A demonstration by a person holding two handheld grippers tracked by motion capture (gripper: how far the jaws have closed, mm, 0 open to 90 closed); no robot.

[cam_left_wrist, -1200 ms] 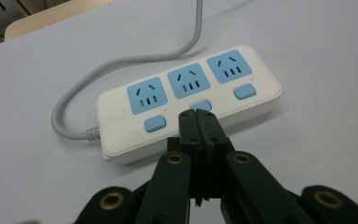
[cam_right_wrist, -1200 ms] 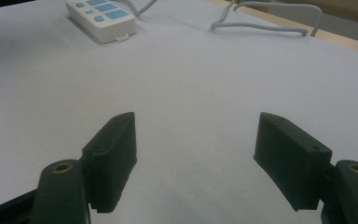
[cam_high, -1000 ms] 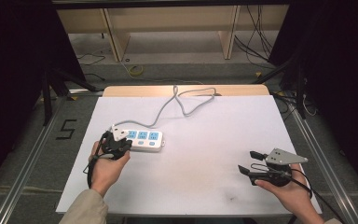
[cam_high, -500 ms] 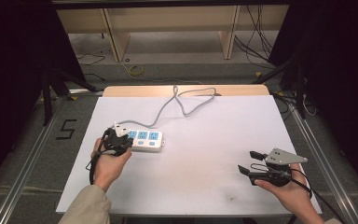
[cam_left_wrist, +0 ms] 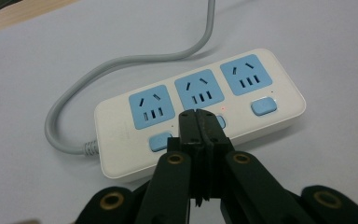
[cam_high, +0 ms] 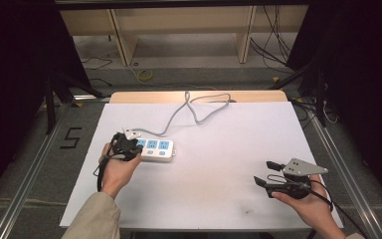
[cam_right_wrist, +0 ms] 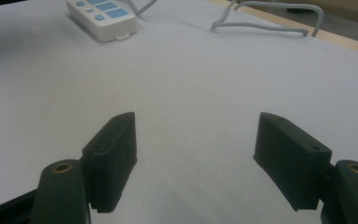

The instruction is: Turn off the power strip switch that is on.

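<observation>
White power strip (cam_high: pixel 154 149) with three blue sockets sits left of centre in the high view, its grey cable (cam_high: pixel 194 107) looping off toward the top edge of the table (cam_high: pixel 229 149). The left gripper (cam_left_wrist: pixel 200 116) has its jaws pressed flat together with nothing between them, and the tips are right at the middle blue switch (cam_left_wrist: pixel 220 122) on the strip; in the left gripper view they cover most of that button. A tiny red light (cam_left_wrist: pixel 223 108) glows just above it, so my guess is that socket is on, though I can't tell if the tips are actually pushing or just touching.

So the step in hand looks like poking the switches with closed jaws. The next move probably calls for a short straight push down on the button, keeping the tips centred so they don't slide off onto the white casing.

Right gripper (cam_high: pixel 266 172) is parked lower right in the high view, jaws spread wide, holding nothing, well apart from the strip.
</observation>
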